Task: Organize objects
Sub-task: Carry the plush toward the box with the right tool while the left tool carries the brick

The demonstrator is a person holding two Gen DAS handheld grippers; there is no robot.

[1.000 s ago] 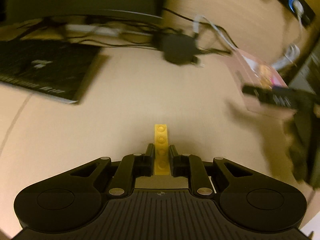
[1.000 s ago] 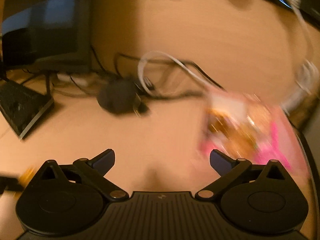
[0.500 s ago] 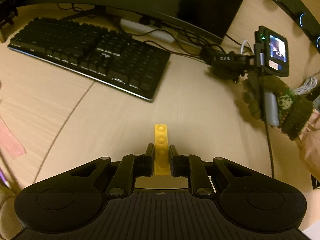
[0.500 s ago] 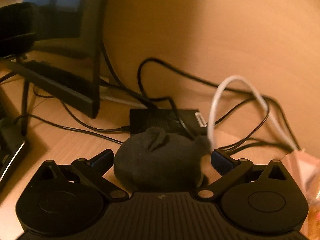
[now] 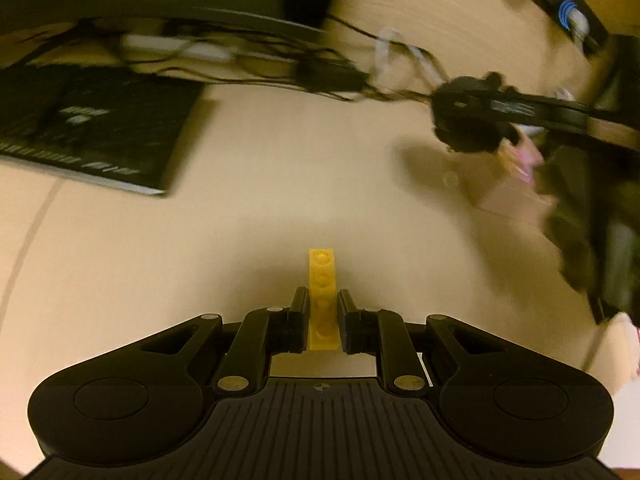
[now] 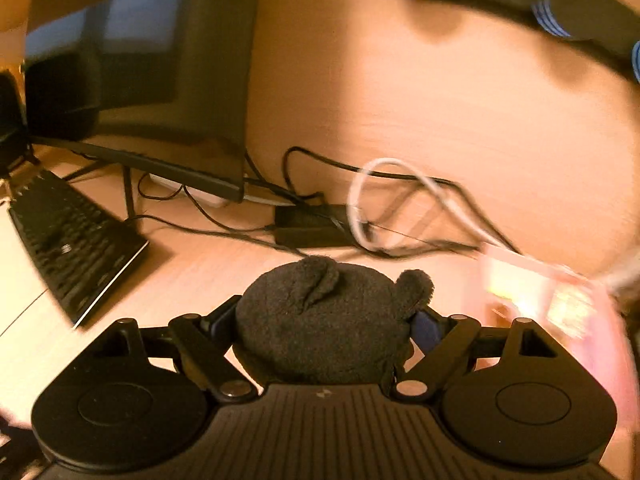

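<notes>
dim, warm orange-yellow light all over both views. heavy motion blur smears the keyboard (image 5: 92, 136) and cables (image 5: 256, 64) in the left wrist view, and the pink packet (image 6: 560, 304) in the right. the near gripper parts stay sharp. fisheye bends the edges hard. soft shadows fall on the desk (image 5: 280, 208).

The little brick (image 5: 321, 300) was bright yellow with round bumps in a row. The left gripper (image 5: 322, 316) that pinched it was black, with ridged lines on its body. The fuzzy toy (image 6: 324, 320) was dark grey, almost black. The right gripper (image 6: 326, 326) around it was black with blue finger pads (image 6: 424, 328). The desk (image 5: 260, 216) was pale tan. The keyboard (image 6: 68, 236) was black. One cable (image 6: 400, 188) was white. The box (image 6: 536, 292) was pink and yellow.
</notes>
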